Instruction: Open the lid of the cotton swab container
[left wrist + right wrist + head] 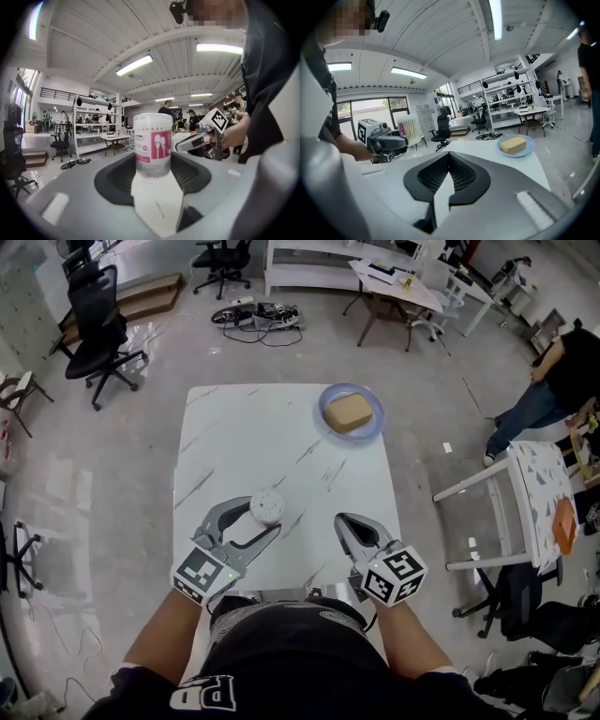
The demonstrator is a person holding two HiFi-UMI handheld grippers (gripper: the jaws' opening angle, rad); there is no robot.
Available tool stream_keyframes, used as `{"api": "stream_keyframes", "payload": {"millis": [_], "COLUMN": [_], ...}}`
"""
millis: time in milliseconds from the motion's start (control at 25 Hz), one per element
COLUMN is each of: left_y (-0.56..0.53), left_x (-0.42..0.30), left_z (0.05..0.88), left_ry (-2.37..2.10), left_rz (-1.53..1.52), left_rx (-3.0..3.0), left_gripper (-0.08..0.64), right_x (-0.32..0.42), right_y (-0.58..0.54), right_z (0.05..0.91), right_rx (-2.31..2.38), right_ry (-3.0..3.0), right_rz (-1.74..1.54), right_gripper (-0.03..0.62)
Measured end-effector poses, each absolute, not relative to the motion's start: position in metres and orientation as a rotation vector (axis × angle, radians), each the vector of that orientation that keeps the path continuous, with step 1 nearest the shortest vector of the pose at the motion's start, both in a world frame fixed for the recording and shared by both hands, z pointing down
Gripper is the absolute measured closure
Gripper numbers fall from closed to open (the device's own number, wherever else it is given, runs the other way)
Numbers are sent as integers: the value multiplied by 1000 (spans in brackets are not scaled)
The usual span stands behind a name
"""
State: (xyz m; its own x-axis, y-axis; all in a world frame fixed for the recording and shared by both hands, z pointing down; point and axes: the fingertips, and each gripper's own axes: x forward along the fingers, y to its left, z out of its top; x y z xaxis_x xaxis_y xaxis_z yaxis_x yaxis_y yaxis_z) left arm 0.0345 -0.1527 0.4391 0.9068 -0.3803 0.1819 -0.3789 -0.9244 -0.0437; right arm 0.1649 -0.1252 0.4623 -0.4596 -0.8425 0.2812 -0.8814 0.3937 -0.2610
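Cotton swab container (153, 145), lid (152, 120) on, sits clamped upright in the left gripper (263, 518) over the table (234, 427); the empty right gripper (346, 519), jaws pressed together nearby, likely must open to grasp the lid next.

One white, grey-veined marble tabletop (234, 427). One clear cylindrical cotton swab container with a white lid (267, 505). One round pale-blue plate (323, 407), carrying one tan rectangular block (349, 412). Two pairs of grey hand-held tongs: the left tongs (263, 518) and the right tongs (343, 519). Two black-and-white marker cubes: the left cube (202, 575) and the right cube (394, 575). One seated person in dark clothing (561, 367), at the right edge.
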Motion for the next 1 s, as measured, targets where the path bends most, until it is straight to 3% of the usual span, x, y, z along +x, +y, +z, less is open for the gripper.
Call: {"api": "stream_keyframes", "payload": {"millis": [880,1000], "left_y": [-162,-160], "left_x": [3,3], "left_z": [455,455], "left_ry": [711,715], "left_rz": [-317,-317], "left_rx": [-3064,-3064], "left_gripper": [273,273], "right_x": [157,158], "right_y": [-136,-136], "right_z": [439,437], "right_rx": [1394,1357], "right_ry": [-2533,-2516], "right_rz": [357,317], "right_gripper": [589,536]}}
